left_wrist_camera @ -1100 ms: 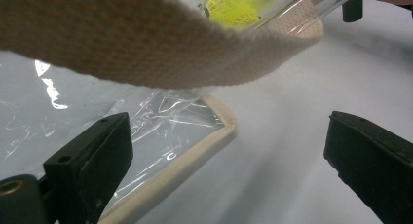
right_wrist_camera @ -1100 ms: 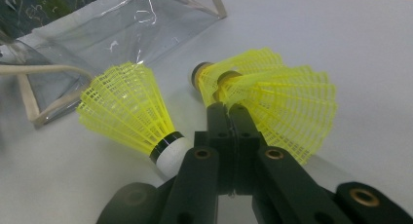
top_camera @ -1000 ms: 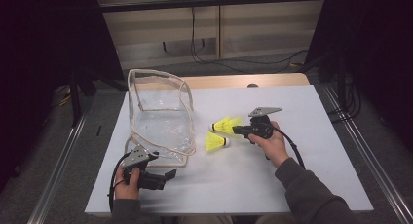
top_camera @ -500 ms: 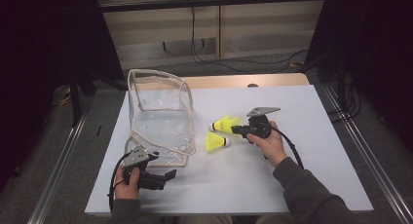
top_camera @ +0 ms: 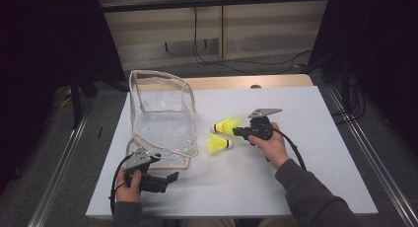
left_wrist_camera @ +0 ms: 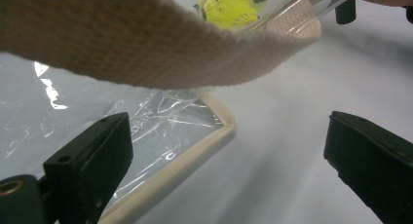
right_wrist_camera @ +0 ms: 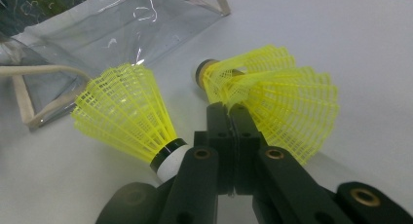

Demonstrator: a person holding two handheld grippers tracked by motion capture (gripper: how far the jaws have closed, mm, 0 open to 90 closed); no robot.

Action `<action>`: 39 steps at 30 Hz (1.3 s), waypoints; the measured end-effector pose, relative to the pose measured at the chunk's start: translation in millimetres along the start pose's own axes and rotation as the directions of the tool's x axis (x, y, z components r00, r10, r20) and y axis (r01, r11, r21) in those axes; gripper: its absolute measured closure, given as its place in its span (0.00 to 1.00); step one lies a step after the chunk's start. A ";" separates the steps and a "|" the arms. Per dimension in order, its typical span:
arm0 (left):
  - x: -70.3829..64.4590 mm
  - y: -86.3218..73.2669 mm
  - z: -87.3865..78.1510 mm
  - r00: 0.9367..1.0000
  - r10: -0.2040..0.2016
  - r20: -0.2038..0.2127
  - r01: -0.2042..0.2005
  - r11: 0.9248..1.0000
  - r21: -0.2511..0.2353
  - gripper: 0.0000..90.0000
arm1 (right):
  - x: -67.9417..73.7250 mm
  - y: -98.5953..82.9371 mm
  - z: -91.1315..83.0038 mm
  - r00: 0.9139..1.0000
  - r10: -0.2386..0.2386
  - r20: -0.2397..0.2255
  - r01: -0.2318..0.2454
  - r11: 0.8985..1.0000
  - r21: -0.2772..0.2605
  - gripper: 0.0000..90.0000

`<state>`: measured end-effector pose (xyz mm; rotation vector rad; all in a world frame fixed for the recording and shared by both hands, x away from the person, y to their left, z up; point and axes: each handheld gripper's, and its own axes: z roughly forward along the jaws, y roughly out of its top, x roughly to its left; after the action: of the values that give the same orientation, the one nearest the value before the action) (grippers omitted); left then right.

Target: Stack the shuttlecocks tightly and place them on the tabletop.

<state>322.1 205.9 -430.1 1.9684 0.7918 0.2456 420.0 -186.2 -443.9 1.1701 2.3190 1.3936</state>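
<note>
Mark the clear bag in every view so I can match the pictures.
High view: the clear bag stands left of centre.
Left gripper view: it is at lower left, with its beige strap across the top.
Right gripper view: it is in the upper left corner.
Shared landmark: the yellow shuttlecock held by the right tool; yellow mesh shows through the bag in the left gripper view.

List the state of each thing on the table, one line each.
Clear bag: empty, standing, mouth open.
Far shuttlecock: on its side, skirt pinched by the right gripper.
Near shuttlecock: lying free on the table.
Left gripper: fingers open, beside the bag's edge, holding nothing.
</note>
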 end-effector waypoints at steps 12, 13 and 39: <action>0.1 0.0 0.0 1.000 0.002 0.001 -0.002 1.000 0.000 0.04 | 0.0 -1.5 2.0 1.000 0.000 0.010 0.000 1.000 0.011 0.97; 0.1 0.0 -0.1 1.000 0.003 0.000 -0.003 1.000 0.001 0.04 | 0.1 -1.6 2.1 1.000 -0.001 0.011 0.001 1.000 0.012 0.96; -0.1 0.1 -0.7 1.000 0.002 -0.001 -0.002 1.000 -0.002 0.04 | 1.7 -3.8 2.5 0.999 -0.010 0.038 0.009 0.999 0.031 0.79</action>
<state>321.7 206.3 -429.6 1.9678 0.7904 0.2487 418.1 -184.3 -448.0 1.1824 2.3247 1.3251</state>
